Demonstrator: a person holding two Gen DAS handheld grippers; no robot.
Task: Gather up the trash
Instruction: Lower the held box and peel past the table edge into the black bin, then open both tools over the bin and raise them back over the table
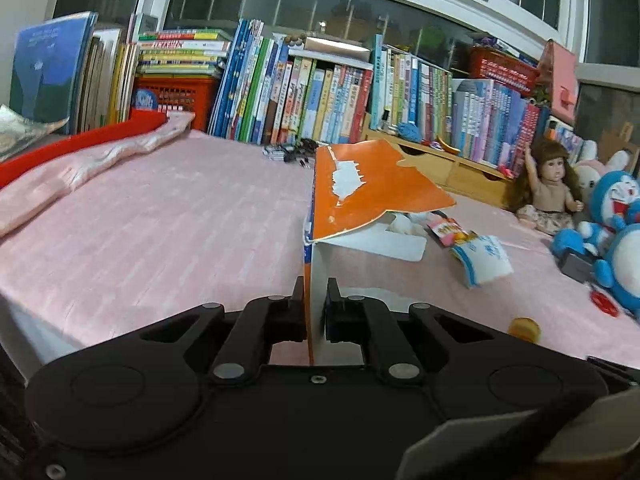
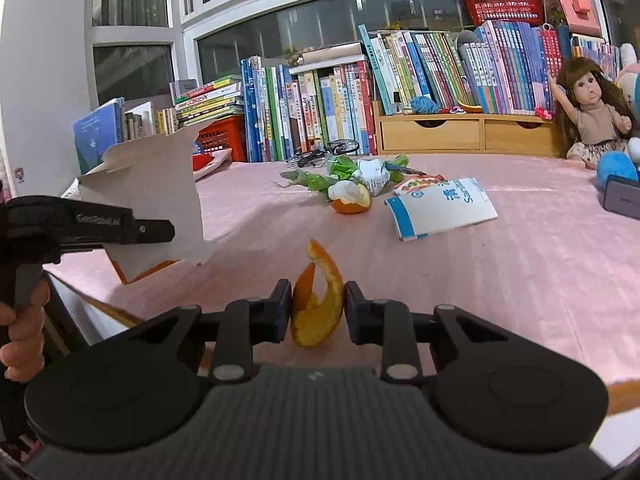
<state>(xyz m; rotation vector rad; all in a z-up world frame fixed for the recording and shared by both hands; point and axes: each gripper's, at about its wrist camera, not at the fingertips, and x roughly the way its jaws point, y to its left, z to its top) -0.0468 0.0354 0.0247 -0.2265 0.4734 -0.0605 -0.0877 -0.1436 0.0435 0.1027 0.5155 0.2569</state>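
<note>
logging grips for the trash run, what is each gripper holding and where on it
Left gripper pinches the torn orange cardboard by its near bottom edge. Right gripper clamps a curled orange peel across its middle.

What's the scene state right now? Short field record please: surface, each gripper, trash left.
surface: pink bedcover
left gripper: shut on torn orange carton, held up off the cover
right gripper: shut on orange peel
trash left: blue-white wrapper, green wrappers, peeled orange scrap
background: books, doll
</note>
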